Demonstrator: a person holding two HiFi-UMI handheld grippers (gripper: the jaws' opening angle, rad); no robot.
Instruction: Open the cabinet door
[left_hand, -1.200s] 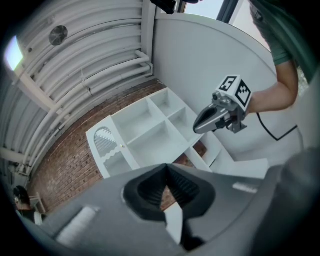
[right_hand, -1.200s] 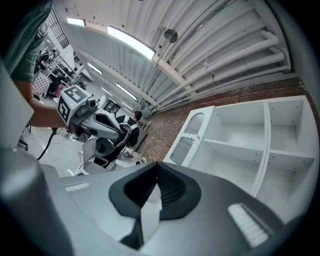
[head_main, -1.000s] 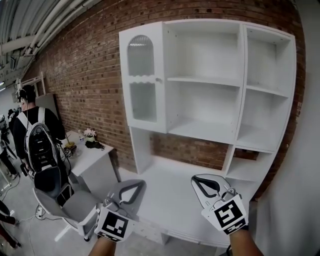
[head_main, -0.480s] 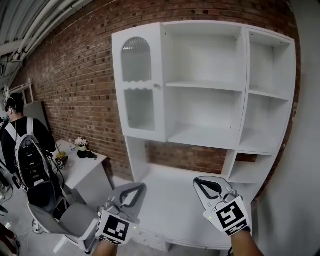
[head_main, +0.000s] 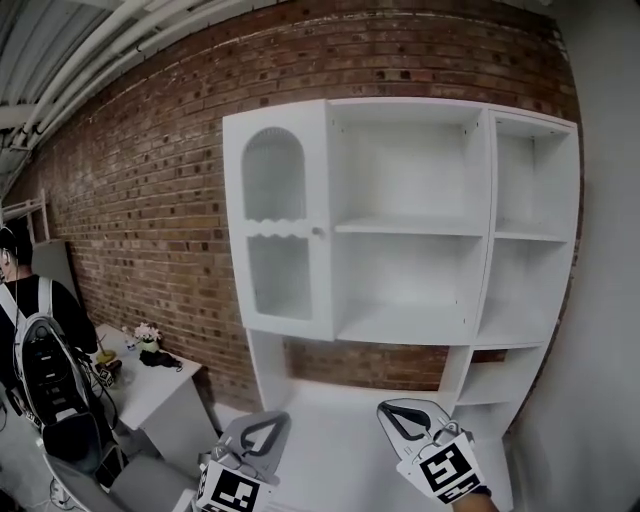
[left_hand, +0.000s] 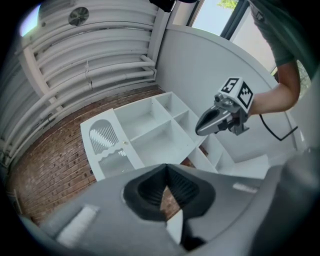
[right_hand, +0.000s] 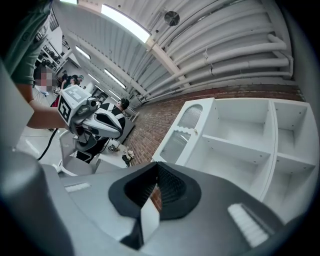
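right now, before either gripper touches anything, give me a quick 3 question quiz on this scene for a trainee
1. True or false: the cabinet door is closed.
2. The knob sits on the door's: A) left edge B) right edge C) top edge
3. Fill in: the left gripper and right gripper both have their jaws ____, with nothing held.
Key: 1 true; 2 B; 3 shut

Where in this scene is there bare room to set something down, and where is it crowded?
Bare: the open shelves right of the closed cabinet door, both in the wide middle bay and the narrow right bay, and the desk top beneath them. Crowded: the small table at left, with flowers and clutter, a person beside it.
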